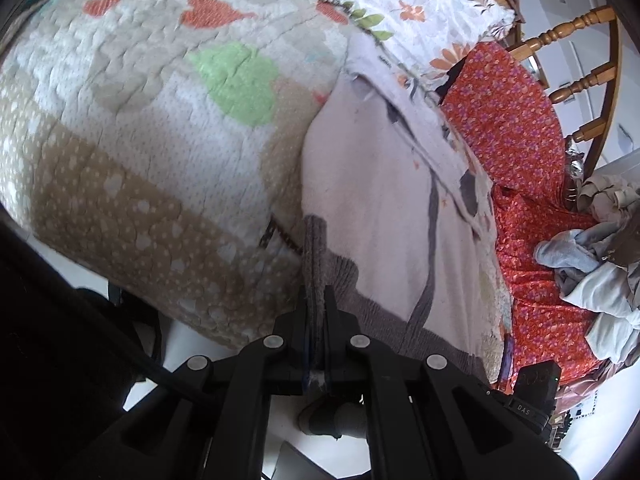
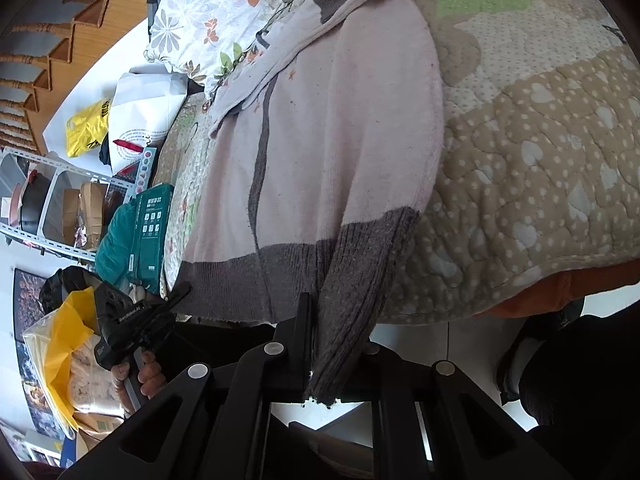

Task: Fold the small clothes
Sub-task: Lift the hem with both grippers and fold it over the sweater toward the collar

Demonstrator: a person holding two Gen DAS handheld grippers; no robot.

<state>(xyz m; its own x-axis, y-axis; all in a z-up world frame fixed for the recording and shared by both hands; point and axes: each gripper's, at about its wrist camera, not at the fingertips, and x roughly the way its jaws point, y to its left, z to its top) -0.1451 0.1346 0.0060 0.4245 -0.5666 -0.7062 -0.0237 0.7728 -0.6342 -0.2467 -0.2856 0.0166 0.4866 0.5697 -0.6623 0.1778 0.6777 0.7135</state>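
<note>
1. Pale pink sweater (image 1: 372, 184) with a grey ribbed hem (image 2: 288, 272) lies spread on the quilted bedspread (image 1: 132, 132). In the left wrist view it fills the centre and lower right; in the right wrist view it runs from top centre down to the lower middle.
2. A thin grey stripe (image 2: 262, 148) runs down the sweater body to the hem band.
3. My left gripper (image 1: 316, 316), bottom centre of its frame, is clamped on a pinched-up fold of the grey hem; the ribbed cloth stands upright between the jaws.
4. My right gripper (image 2: 334, 344), bottom centre of its frame, is clamped on another part of the hem; a grey ribbed flap hangs down between the jaws, its frayed edge past the pads.
5. In the right wrist view my left gripper also shows at lower left, with my fingers (image 2: 150, 376) around its handle, at the hem's left end.
6. The quilt carries beige dotted patches, a green patch (image 1: 236, 84) and orange hearts (image 1: 212, 10).
7. A floral pillow (image 1: 404, 4) sits at the sweater's collar end, top of the frame.
8. Red flowered cloth (image 1: 516, 128) lies right of the sweater in the left view, with a heap of pale clothes (image 1: 596, 276) on it at the right edge.
9. Wooden stair spindles (image 1: 572, 28) upper right; white floor (image 2: 448, 344) beneath the bed edge.
</note>
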